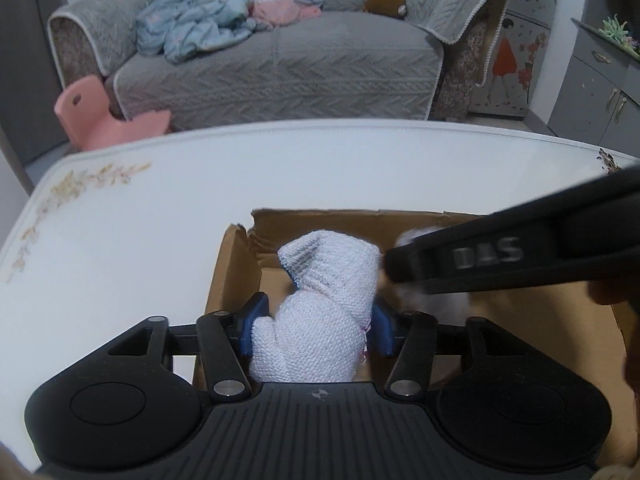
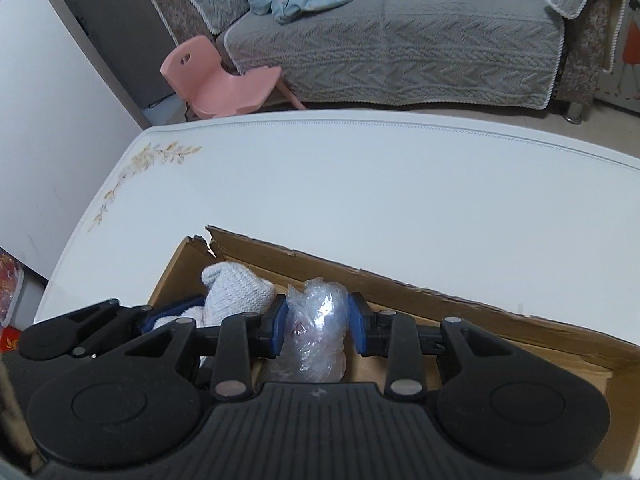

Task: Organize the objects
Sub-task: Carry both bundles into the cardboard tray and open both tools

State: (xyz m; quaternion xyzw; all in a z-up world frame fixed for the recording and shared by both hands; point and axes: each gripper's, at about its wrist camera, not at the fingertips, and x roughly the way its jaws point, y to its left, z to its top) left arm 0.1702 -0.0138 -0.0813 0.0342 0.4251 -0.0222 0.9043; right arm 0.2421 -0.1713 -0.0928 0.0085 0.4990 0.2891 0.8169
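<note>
An open cardboard box (image 1: 232,272) lies on the white table (image 1: 160,200). My left gripper (image 1: 316,320) is over the box's left end, its blue pads touching both sides of a white knitted cloth (image 1: 328,280) that stands upright between them. My right gripper (image 2: 318,324) is shut on a crumpled clear plastic bag (image 2: 320,300) just right of the cloth (image 2: 232,284), inside the box (image 2: 440,296). In the left wrist view the right gripper (image 1: 400,268) reaches in from the right and hides most of the bag.
The table (image 2: 360,200) stretches bare beyond the box, with a flower print at its left corner. Behind it stand a grey sofa (image 1: 280,68) with bedding, a pink child's chair (image 2: 216,80) and grey cabinets (image 1: 596,92). A white wall is at the left.
</note>
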